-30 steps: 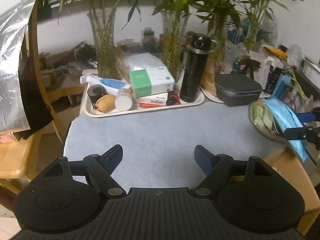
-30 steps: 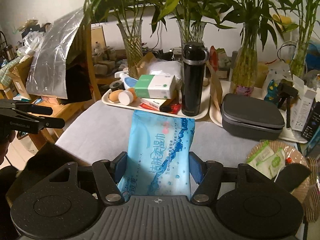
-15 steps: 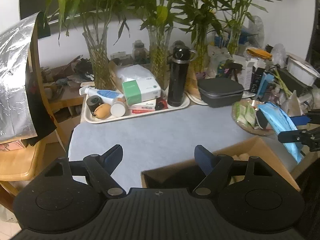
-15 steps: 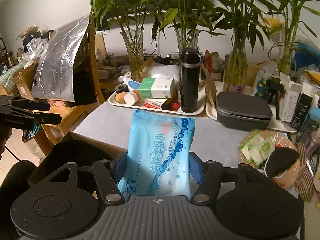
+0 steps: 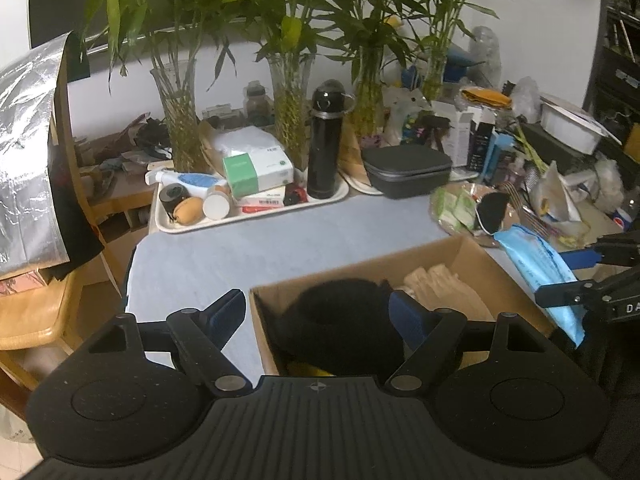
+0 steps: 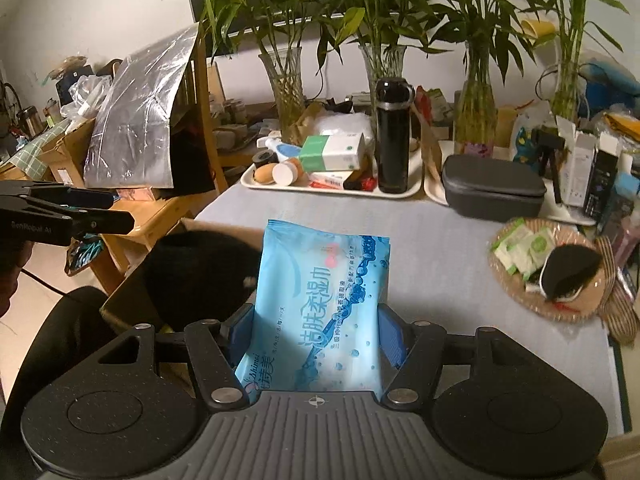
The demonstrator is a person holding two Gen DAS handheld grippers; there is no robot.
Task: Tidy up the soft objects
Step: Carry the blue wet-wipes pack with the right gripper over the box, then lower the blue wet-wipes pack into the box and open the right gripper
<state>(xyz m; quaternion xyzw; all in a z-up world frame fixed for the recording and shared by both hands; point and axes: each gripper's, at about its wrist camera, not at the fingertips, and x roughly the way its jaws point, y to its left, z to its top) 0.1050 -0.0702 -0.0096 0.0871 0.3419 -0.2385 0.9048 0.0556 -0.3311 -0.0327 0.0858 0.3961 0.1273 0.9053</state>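
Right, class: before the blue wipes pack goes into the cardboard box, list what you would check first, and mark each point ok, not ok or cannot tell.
1. Right gripper clamps the wipes pack: ok.
2. Left gripper open, holding nothing: ok.
3. Cardboard box open on top: ok.
4. Room left in the box beside the black item and beige item: cannot tell.
5. Pack directly above the box opening: not ok.

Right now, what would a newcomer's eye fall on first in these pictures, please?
First, the bright blue wet-wipe pack, clamped upright in the right gripper above the grey table. Next, the open cardboard box at the table's near edge, with a black fuzzy item inside, below the empty left gripper.
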